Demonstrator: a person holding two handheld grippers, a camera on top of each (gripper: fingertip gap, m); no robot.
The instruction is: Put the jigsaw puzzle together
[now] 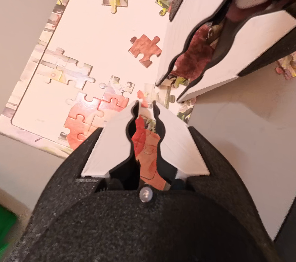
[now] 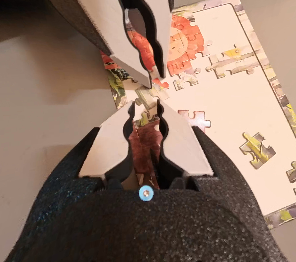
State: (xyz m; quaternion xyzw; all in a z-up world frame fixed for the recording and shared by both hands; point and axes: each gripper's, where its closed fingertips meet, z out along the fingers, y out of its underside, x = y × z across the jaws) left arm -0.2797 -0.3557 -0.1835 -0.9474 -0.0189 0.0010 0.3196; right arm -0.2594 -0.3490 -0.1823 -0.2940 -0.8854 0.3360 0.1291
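The puzzle tray (image 2: 224, 110) lies flat on the table (image 1: 240, 134), mostly bare: an orange cluster (image 2: 184, 42) and grey strip (image 2: 232, 63) are joined, and several loose pieces (image 2: 257, 151) wait. The left gripper (image 1: 145, 103) and right gripper (image 2: 145, 102), jaws slightly parted and grasping nothing, hover at a grey-green piece (image 2: 150, 95). Whether it is seated is unclear; the fingers hide the pieces beneath.

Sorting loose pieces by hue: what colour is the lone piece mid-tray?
Reddish brown piece, clearest in left wrist view.

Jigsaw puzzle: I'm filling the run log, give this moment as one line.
stage: fitting | left gripper: open, at red-tabbed piece | right gripper: open, over adjoining piece | puzzle tray: part filled
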